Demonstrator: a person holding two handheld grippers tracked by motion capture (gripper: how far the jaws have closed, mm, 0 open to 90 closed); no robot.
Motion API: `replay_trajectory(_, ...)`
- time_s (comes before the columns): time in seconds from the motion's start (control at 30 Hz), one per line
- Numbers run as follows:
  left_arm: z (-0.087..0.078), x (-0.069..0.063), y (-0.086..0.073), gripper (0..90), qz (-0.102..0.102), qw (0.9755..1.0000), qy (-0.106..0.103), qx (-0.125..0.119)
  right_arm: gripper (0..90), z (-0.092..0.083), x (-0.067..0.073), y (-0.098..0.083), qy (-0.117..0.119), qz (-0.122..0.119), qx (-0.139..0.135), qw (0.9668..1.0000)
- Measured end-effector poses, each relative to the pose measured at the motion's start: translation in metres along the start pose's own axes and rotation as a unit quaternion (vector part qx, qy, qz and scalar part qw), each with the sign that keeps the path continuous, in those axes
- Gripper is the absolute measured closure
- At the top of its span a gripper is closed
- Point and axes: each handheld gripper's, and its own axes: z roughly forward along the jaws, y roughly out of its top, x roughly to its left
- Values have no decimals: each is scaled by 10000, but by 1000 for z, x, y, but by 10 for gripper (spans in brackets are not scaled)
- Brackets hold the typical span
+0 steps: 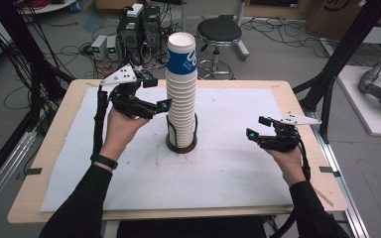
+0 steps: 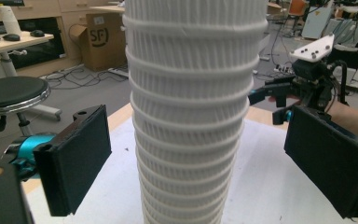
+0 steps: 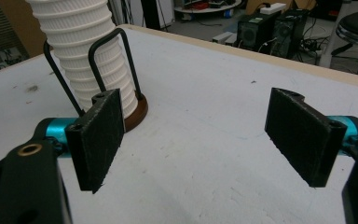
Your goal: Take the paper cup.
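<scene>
White mat — cup stack between open left claw

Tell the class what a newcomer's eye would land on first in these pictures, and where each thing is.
First, the tall stack of paper cups at the middle of the table, standing in a black wire holder on a round brown base; the top cup bears a blue band. Next, the left gripper beside the stack, jaws open on either side of it, and the right gripper open over the white mat.
</scene>
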Motion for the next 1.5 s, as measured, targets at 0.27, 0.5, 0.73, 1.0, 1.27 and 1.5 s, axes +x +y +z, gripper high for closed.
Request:
replay_trajectory(0.27,10,6,12,70,-31,10000,-64,-2,202,1,0,0,25,-1,3,10000)
replay_trajectory(0.5,20,9,16,70,-52,9998,-168,29,201,1,0,0,45,-3,6,10000)
replay_trajectory(0.73,30,11,20,70,-18,9997,-240,63,201,2,1,0,73,5,14,10000)
replay_trajectory(1.0,38,13,19,71,-44,9994,-343,100,201,3,2,1,160,-24,21,9999)
replay_trajectory(1.27,39,16,18,71,-119,9988,-471,-72,202,4,4,2,228,-37,37,9997)
replay_trajectory(1.5,41,16,17,110,-99,9984,-551,-67,202,6,7,7,384,-39,47,9992)
